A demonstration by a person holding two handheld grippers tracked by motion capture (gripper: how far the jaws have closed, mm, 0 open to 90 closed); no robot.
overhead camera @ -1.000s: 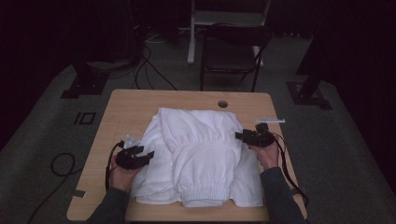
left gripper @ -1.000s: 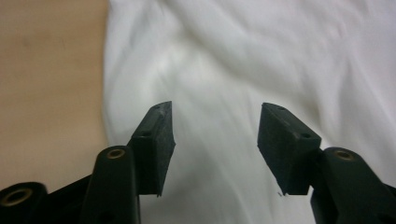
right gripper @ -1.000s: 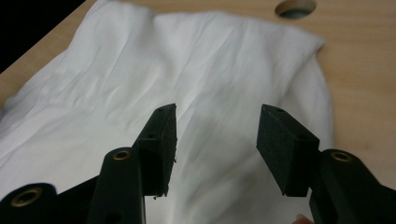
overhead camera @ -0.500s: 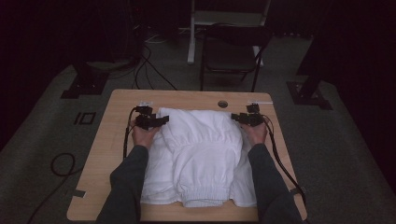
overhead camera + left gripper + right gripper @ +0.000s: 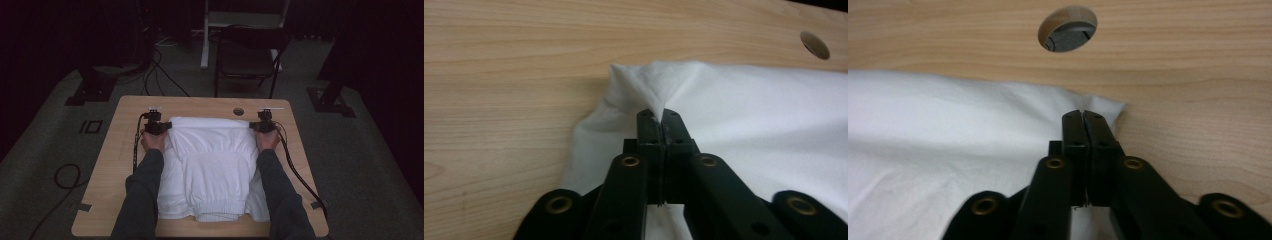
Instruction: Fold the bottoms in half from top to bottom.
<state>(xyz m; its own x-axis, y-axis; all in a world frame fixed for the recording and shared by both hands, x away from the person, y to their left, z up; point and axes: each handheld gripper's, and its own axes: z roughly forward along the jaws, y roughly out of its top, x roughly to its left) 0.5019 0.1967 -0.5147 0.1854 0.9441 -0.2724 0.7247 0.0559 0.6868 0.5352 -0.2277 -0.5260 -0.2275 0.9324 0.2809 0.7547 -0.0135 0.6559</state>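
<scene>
A: So, where do we have the white garment (image 5: 210, 165) now?

B: We see it lying folded on the wooden surface (image 5: 115, 165), spread from the near edge up toward the far side, with its far edge just short of the round hole (image 5: 238, 111) in the surface.

A: And the left tongs (image 5: 658, 116)?

B: We find them at the far left corner of the garment. Their jaws have just been closing, and in the left gripper view they stand pressed together with a pinch of white cloth drawn up into a peak between the tips.

A: The right tongs (image 5: 1083, 116)?

B: We see them at the far right corner, near the hole. Their jaws have just been closing too and now meet; the tips sit on the corner of the cloth, and we take them to be clamped on it, though the pinch itself is hard to make out.

A: Anything beyond the surface?

B: We see a dark chair (image 5: 250, 55) on the far side.
</scene>
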